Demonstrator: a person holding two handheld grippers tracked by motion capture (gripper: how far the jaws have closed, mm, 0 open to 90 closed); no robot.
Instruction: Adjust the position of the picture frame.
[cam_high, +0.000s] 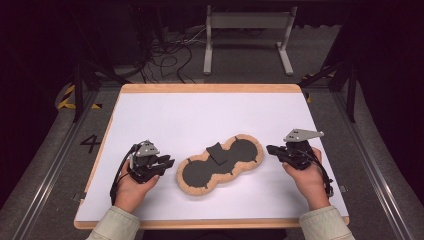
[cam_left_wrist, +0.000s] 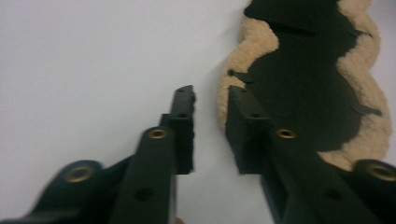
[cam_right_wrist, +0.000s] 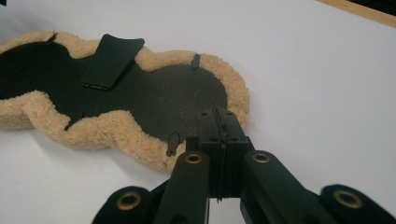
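The left gripper (cam_high: 167, 163), narrowly open, and the right gripper (cam_high: 272, 149), closed empty, are flanking the peanut-shaped fleece-edged black pad (cam_high: 220, 164), probably to grasp its ends.

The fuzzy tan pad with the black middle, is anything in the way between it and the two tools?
Nothing visible is in the way. The fleece-edged pad lies alone on the white table. The left tool sits at its left end, jaws slightly apart at the fleece edge. The right tool, jaws together, is at its right end.
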